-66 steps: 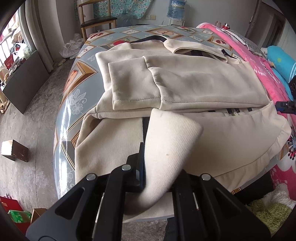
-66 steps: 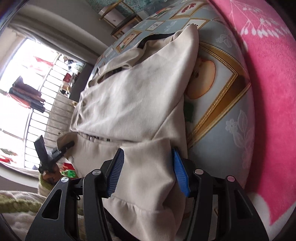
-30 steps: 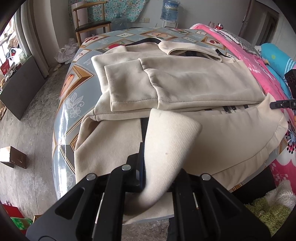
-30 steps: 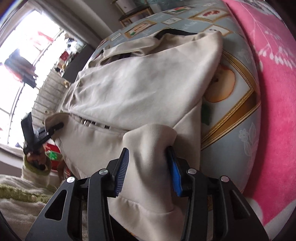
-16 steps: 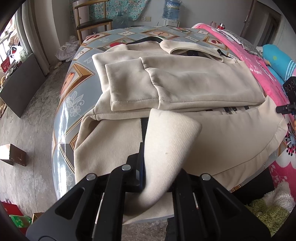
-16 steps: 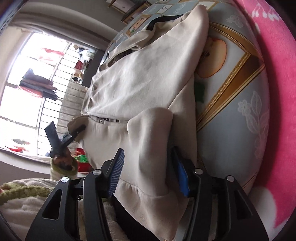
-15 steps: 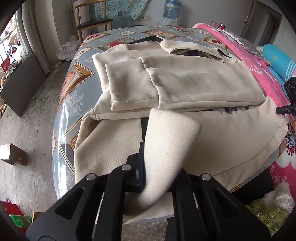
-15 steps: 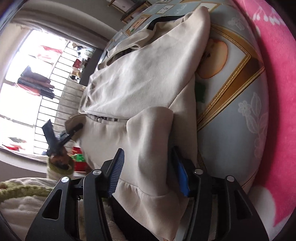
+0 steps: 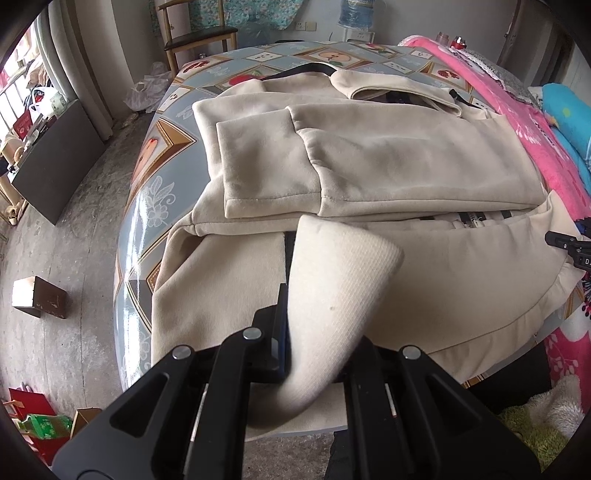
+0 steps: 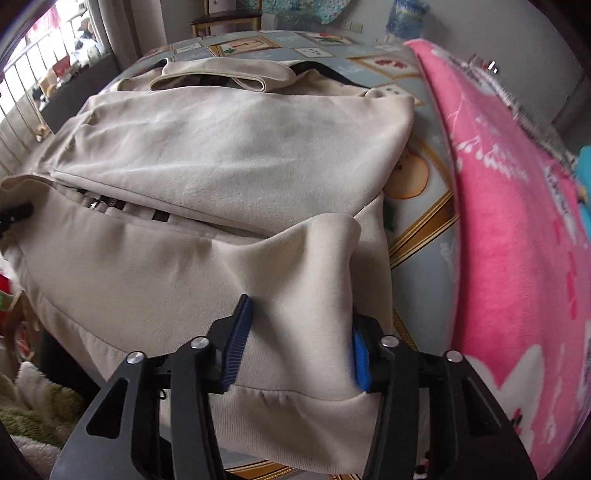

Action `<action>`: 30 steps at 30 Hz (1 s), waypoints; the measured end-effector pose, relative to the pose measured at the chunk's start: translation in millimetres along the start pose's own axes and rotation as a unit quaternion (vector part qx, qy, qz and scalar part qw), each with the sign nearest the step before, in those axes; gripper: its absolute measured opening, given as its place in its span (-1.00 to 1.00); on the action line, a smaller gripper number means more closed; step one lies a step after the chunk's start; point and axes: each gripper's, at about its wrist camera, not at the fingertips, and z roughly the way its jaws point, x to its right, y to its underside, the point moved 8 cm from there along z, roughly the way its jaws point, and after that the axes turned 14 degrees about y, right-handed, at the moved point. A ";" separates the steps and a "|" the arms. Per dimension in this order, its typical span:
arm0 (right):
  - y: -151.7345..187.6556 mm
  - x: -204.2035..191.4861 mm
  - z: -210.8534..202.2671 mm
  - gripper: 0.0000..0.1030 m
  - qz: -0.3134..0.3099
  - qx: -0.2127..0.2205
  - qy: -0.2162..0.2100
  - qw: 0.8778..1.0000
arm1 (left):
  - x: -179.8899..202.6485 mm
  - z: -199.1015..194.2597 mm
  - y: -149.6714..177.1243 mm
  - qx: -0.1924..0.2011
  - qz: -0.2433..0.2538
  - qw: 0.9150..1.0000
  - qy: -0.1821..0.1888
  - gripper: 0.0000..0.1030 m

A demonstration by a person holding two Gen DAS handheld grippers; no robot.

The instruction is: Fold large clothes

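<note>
A large beige jacket lies on a patterned table, sleeves folded across its chest. My left gripper is shut on the ribbed bottom hem at the jacket's left corner and lifts it. My right gripper holds a bunched fold of the hem at the right corner between its blue pads; the jaws stand fairly wide around the cloth. The jacket fills the right wrist view. The right gripper's tip shows at the right edge of the left wrist view.
A pink blanket lies along the table's right side. A wooden chair stands behind the table, a dark cabinet and a cardboard box on the floor at left. A green rug lies below.
The right gripper has rolled back to level and swung its view across the jacket, still around the hem fold. The left gripper has held the ribbed hem nearly still.
</note>
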 end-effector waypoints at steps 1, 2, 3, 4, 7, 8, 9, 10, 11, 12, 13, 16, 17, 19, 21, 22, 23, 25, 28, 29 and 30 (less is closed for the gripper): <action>-0.9 0.8 -0.5 -0.26 -0.003 0.003 0.009 1.000 | 0.2 0.4 -0.4 -0.001 0.000 1.000 -0.002 -0.85; -0.8 0.9 -1.5 -0.30 -0.005 0.005 0.020 1.000 | 0.7 0.6 -0.5 -0.002 0.000 1.000 -0.004 -0.85; -2.3 1.1 -2.6 -0.34 -0.005 0.006 0.025 1.000 | 0.8 0.7 -0.3 -0.002 0.000 1.000 -0.005 -0.85; -2.7 1.9 -4.2 -0.42 -0.005 0.008 0.032 0.999 | 1.3 1.1 -0.5 -0.003 0.000 1.000 -0.007 -0.85; -6.0 5.4 -9.1 -0.49 0.003 0.015 0.043 0.999 | 1.5 1.2 -0.5 -0.005 0.000 1.000 -0.008 -0.85; -6.5 7.2 -9.3 -0.50 0.008 0.016 0.043 0.999 | 1.5 1.3 -0.7 -0.005 -0.001 1.000 -0.009 -0.85; -5.7 6.9 -8.1 -0.50 0.011 0.015 0.042 0.999 | 1.6 1.6 -1.0 -0.006 -0.002 1.000 -0.009 -0.85; -4.6 7.4 -5.1 -0.50 0.014 0.011 0.041 0.999 | 1.7 1.8 -1.1 -0.006 -0.003 1.000 -0.009 -0.85; -2.8 6.8 -2.3 -0.50 0.015 0.009 0.042 0.999 | 1.7 1.7 -1.2 -0.006 -0.003 1.000 -0.010 -0.85; -2.0 6.1 -0.8 -0.50 0.013 0.011 0.045 0.999 | 1.8 1.8 -1.3 -0.007 -0.002 1.000 -0.010 -0.85; -1.5 5.3 -0.6 -0.50 0.010 0.014 0.049 0.999 | 1.9 1.8 -1.5 -0.007 -0.002 1.000 -0.010 -0.85; -2.7 2.8 -1.1 -0.50 -0.002 0.021 0.063 0.998 | 1.6 2.1 -1.1 -0.008 -0.002 1.000 -0.011 -0.85; -2.6 2.3 -1.7 -0.50 -0.005 0.024 0.067 0.997 | 1.5 2.2 -1.0 -0.008 -0.001 1.000 -0.011 -0.85; -2.5 1.2 -2.4 -0.50 -0.011 0.029 0.073 0.997 | 1.9 2.1 -0.8 -0.009 0.000 1.000 -0.013 -0.85; -2.1 0.4 -3.1 -0.50 -0.015 0.033 0.079 0.996 | 2.2 2.1 -0.7 -0.009 0.001 1.000 -0.015 -0.85; -1.8 0.2 -3.5 -0.50 -0.014 0.034 0.080 0.996 | 2.3 2.0 -0.5 -0.009 0.002 1.000 -0.016 -0.85; -1.6 0.3 -3.6 -0.50 -0.012 0.035 0.081 0.996 | 2.2 2.1 -0.7 -0.009 0.002 1.000 -0.015 -0.85; -1.3 0.7 -4.0 -0.50 -0.008 0.035 0.081 0.996 | 2.2 2.1 -0.4 -0.010 0.003 1.000 -0.017 -0.85; -1.7 1.5 -3.9 -0.50 -0.003 0.035 0.080 0.996 | 2.2 2.4 -0.7 -0.011 0.005 1.000 -0.017 -0.85; -1.8 1.7 -3.8 -0.50 -0.002 0.035 0.079 0.996 | 2.4 2.4 -0.7 -0.011 0.005 1.000 -0.018 -0.85; -1.7 1.9 -3.7 -0.50 -0.001 0.035 0.079 0.996 | 2.5 2.5 -0.7 -0.011 0.005 1.000 -0.018 -0.85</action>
